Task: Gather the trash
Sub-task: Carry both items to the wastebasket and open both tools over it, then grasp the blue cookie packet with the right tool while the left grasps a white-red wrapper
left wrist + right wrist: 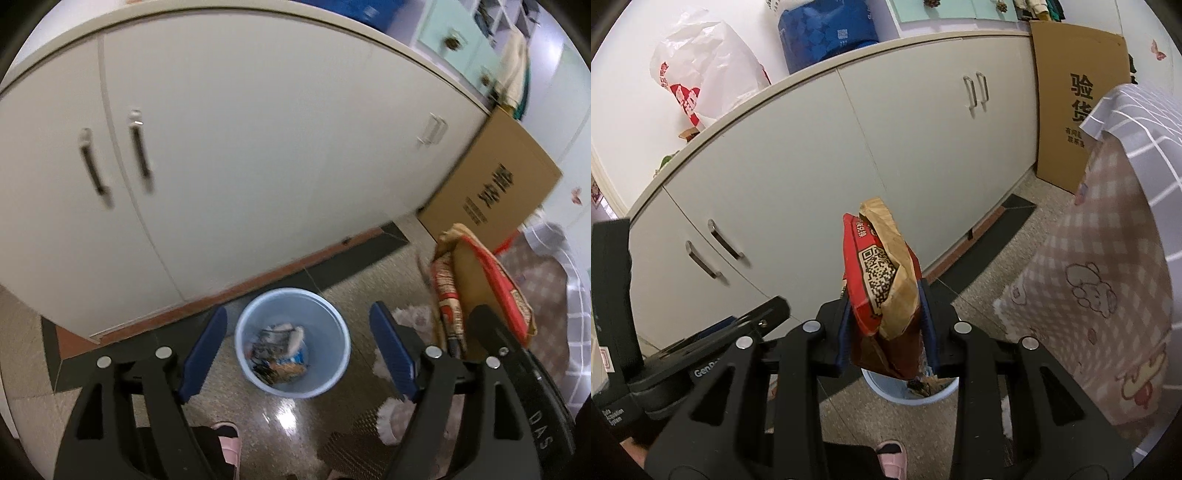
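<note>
Hovering left gripper (299,350), jaws wide and empty, above the bin (292,341) of trash on the floor; right gripper (888,328) clamping a red-brown bag (882,280) over the bin; cabinet (240,147) behind.

Left wrist view: looks steeply down between its tongs (299,350) at the bin (292,341) on the floor. Right wrist view: lower angle, bin (912,391) at bottom centre. Both share the white cabinet (258,147) (812,177) and cardboard box (495,184) (1067,110).
</note>
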Motion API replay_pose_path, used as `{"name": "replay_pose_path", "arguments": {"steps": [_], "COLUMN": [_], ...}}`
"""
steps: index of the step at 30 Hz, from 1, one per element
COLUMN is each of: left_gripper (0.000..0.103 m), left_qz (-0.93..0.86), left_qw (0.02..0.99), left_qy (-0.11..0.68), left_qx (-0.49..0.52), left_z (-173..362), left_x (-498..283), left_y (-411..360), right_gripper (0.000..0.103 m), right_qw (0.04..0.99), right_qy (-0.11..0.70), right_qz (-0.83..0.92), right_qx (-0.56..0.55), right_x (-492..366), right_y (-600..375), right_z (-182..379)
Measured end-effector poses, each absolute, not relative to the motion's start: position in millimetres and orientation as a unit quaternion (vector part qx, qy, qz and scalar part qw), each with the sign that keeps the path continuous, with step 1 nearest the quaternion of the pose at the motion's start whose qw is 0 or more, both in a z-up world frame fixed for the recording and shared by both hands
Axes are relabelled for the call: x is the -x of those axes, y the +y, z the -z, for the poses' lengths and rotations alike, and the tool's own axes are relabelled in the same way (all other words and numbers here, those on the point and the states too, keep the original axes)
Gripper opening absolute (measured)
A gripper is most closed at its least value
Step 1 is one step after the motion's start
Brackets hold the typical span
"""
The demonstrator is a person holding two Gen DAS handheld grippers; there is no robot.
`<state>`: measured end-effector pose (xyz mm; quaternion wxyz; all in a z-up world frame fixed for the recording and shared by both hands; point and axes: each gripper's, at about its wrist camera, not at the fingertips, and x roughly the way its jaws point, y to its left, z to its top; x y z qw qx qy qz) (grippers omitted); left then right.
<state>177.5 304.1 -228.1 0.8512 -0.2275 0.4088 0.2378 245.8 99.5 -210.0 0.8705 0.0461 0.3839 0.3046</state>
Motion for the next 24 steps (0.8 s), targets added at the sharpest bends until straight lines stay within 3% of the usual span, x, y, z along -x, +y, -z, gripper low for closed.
{"name": "replay_pose_path", "arguments": {"steps": [2, 3, 4, 13, 24], "left_gripper": [0.078, 0.078, 0.078, 0.078, 0.078], "left_qz": [-0.249, -0.25, -0.25, -0.25, -0.201], "left_qw": [0.849, 0.847, 0.845, 0.846, 0.886], "left_qy": [0.404, 0.407, 0.411, 0.408, 0.359], "left_qx": [0.231, 0.233, 0.234, 0.236, 0.214], "left_z": [226.7, 227.5, 229.2, 222.1, 157.5], "left_x": [-175.0, -175.1, -174.9, -170.6, -168.3], "left_y": [310.5, 314.2, 316.0, 313.3, 254.8], "right_gripper": [0.053, 0.071, 0.073, 0.073, 0.074], "right_qw": [0.873, 0.873, 0.876, 0.868, 0.892], "right_qy": [0.373, 0.367, 0.365, 0.387, 0.338], "right_qz": [-0.309, -0.314, -0.309, -0.305, -0.294], "right_qx": [-0.056, -0.061, -0.06, -0.06, -0.067], "right_x": [-247.9, -249.7, -251.5, -252.7, -229.8], "right_y": [102.6, 104.5, 106.2, 97.5, 41.4], "right_z": [210.0, 210.5, 212.0, 219.3, 150.2]}}
